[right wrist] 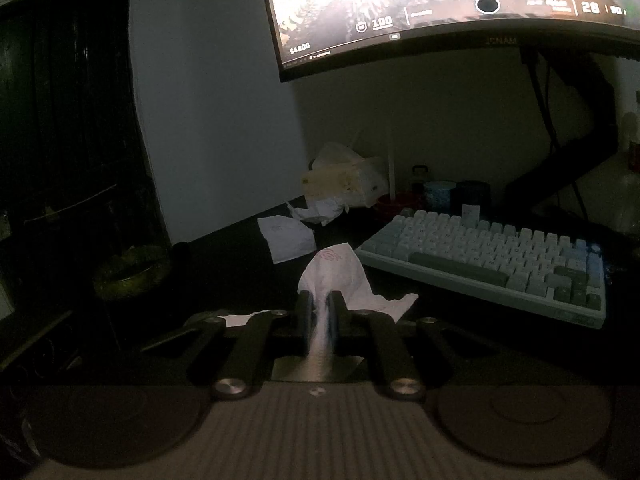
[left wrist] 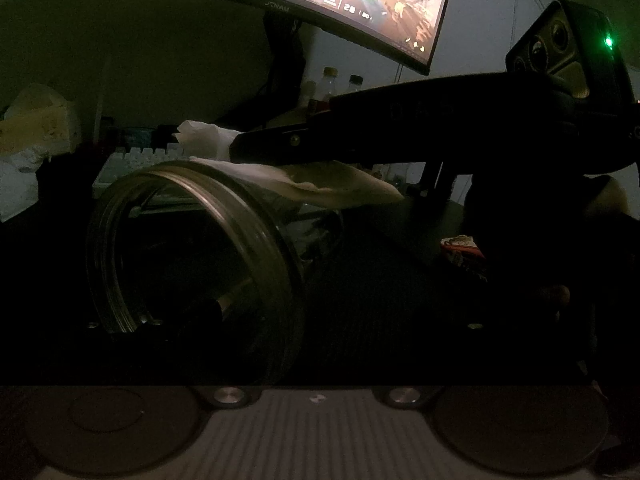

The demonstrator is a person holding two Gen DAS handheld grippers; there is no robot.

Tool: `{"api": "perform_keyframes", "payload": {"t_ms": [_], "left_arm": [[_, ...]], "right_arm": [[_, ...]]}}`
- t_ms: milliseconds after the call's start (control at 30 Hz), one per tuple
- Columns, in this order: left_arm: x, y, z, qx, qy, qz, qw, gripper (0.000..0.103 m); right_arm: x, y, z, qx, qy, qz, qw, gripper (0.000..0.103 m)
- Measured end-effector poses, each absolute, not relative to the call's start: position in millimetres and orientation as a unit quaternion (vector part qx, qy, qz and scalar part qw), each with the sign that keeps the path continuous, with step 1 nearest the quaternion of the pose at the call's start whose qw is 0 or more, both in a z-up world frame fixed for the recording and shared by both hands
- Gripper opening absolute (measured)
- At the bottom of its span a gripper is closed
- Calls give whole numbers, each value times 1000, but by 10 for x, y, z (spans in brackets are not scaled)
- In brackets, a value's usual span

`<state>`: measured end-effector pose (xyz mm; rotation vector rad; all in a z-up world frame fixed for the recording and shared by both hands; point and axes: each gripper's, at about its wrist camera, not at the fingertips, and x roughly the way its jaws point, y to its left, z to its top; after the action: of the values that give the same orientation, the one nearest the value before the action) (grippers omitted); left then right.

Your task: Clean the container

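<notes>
A clear glass jar (left wrist: 192,264) lies on its side in my left gripper (left wrist: 188,312), its open threaded mouth turned toward the camera; the fingers are dark and mostly hidden behind the glass. My right gripper (right wrist: 320,308) is shut on a white tissue (right wrist: 340,276). In the left wrist view the right gripper (left wrist: 240,146) reaches in from the right just above the jar, and its tissue (left wrist: 304,178) drapes over the jar's upper side.
The desk is dark. A pale keyboard (right wrist: 492,260) lies right of centre, under a curved monitor (right wrist: 440,4). A tissue box (right wrist: 344,178), loose tissues (right wrist: 288,238) and small cups (right wrist: 440,194) stand at the back. Bottles (left wrist: 332,88) stand behind the jar.
</notes>
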<state>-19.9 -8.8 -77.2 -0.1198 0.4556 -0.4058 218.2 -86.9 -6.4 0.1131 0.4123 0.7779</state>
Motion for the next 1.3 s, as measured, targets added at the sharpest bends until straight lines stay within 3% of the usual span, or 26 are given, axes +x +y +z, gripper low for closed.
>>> {"api": "perform_keyframes", "payload": {"t_ms": [1300], "left_arm": [[-126,86,-786,-53,226,-215,949,103]], "right_arm": [[2215,-943,-161,51,194,391,898,12]]}}
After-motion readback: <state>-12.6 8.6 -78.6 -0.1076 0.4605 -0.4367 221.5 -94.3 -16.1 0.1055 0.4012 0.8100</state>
